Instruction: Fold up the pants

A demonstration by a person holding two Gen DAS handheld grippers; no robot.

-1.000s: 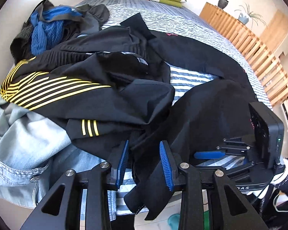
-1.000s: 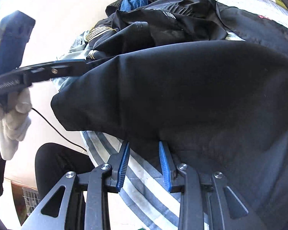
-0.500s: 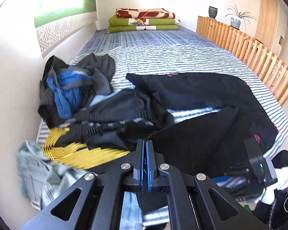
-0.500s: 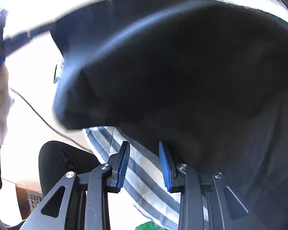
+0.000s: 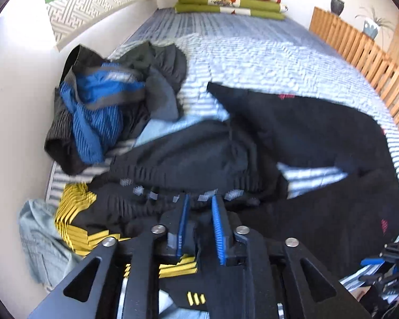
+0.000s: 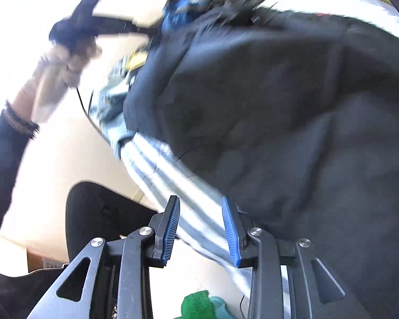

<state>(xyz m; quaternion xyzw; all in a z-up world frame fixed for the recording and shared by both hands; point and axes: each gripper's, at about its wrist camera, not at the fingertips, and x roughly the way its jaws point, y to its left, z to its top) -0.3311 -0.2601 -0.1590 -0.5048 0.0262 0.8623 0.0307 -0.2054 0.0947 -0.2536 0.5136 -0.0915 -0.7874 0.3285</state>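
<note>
Over the striped bed [image 5: 252, 53], both hand-held grippers, left [image 5: 199, 226] and right [image 6: 200, 228], tilt downward, jaws parted, above black pants [image 5: 319, 138].

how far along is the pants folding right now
Early stage. The black pants lie spread across the striped bed, apparently with one fold over. Both tongs, left and right, are open and empty; the left jaws have just been opening. Further folds and the clothes pile remain.

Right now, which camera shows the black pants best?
Left wrist: the black pants lie spread across the striped bed, both legs visible. Right wrist shows only a blurred close-up of dark fabric.
</note>
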